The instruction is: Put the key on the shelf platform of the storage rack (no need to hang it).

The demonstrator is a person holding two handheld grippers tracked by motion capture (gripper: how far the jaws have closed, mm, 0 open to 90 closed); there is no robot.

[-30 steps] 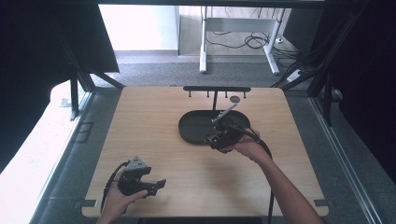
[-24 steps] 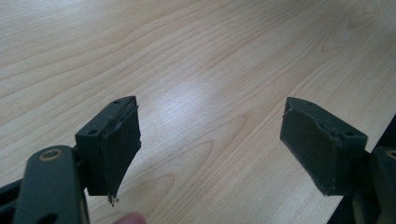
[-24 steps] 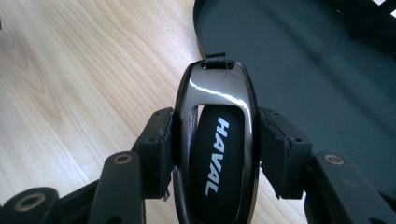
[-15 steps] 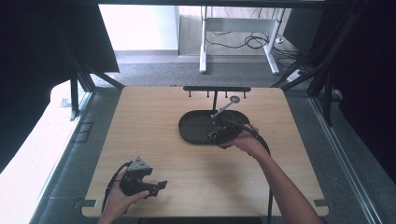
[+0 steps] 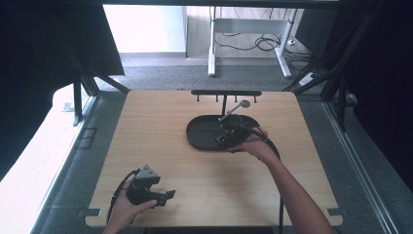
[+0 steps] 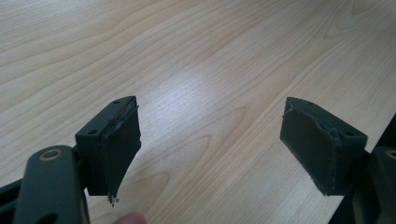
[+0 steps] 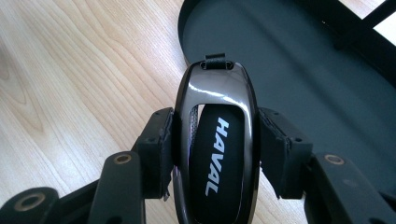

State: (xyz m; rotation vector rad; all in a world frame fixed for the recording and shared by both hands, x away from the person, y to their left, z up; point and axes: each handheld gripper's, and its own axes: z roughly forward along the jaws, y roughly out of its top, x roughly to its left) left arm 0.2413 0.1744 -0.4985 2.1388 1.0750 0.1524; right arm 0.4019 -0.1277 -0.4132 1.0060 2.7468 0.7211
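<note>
A glossy black car key fob (image 7: 215,144) with white HAVAL lettering sits between the pads of my right gripper (image 7: 215,154), which is shut on its sides. The fob's loop end reaches over the near rim of the black oval tray (image 7: 299,79). From above, the right gripper (image 5: 225,138) hovers at the tray (image 5: 199,134), its front right part. My left gripper (image 5: 163,196) rests near the table's front left edge, and its pads (image 6: 119,144) stand wide apart over bare wood with nothing between them.
A black rack (image 5: 225,92) with small hooks stands behind the tray on a thin post. A grey round-headed lever (image 5: 236,108) sticks up over the tray. The wooden table (image 5: 146,136) has free room left of the tray. Cables trail from both grippers.
The right gripper with the fob has shifted slightly left and up over the tray's edge. The left gripper has stayed where it was.
</note>
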